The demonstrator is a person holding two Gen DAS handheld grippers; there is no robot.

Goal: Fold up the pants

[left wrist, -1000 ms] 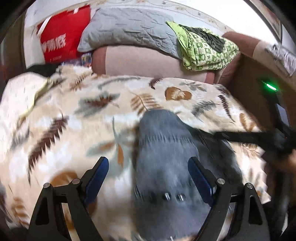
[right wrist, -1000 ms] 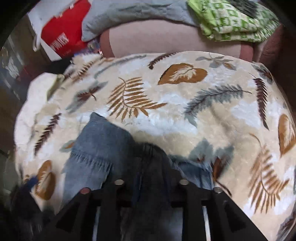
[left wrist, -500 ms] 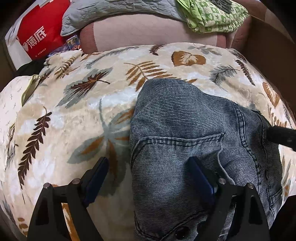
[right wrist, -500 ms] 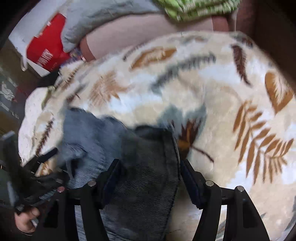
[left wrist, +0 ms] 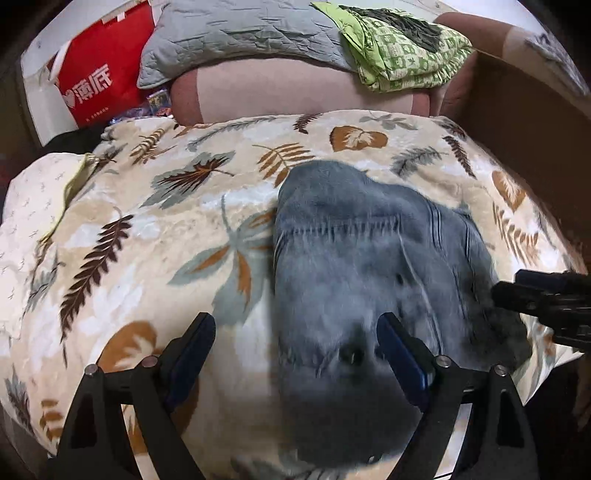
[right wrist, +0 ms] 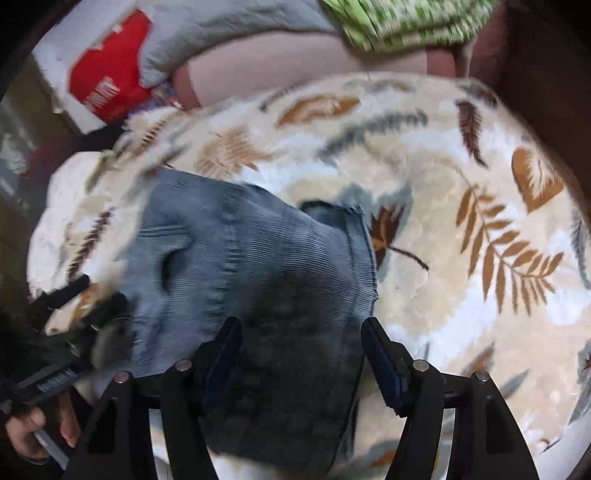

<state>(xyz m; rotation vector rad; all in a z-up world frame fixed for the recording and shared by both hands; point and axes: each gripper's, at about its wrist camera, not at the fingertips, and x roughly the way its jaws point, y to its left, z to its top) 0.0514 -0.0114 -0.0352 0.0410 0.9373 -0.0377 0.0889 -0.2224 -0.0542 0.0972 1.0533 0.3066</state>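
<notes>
Folded blue-grey jeans (left wrist: 369, 277) lie on a leaf-patterned blanket (left wrist: 147, 240). My left gripper (left wrist: 295, 350) hovers open over their near left edge, with denim under the right finger and blanket under the left. In the right wrist view the jeans (right wrist: 258, 258) spread left of centre on the blanket (right wrist: 461, 258). My right gripper (right wrist: 303, 354) is open above their near right part, its pads not pressing on the denim. The left gripper (right wrist: 74, 306) and the hand holding it (right wrist: 26, 432) show at the lower left. The right gripper (left wrist: 546, 299) enters the left wrist view from the right.
Behind the blanket runs a pink cushion (left wrist: 288, 92) carrying a grey quilt (left wrist: 240, 33) and a green patterned cloth (left wrist: 399, 48). A red and white bag (left wrist: 103, 81) stands at the back left. A brown panel (left wrist: 517, 122) borders the right side.
The right gripper, shut on the denim a second ago, has opened and let it go. It shifted right over the jeans. The left gripper stayed open and pulled back slightly.
</notes>
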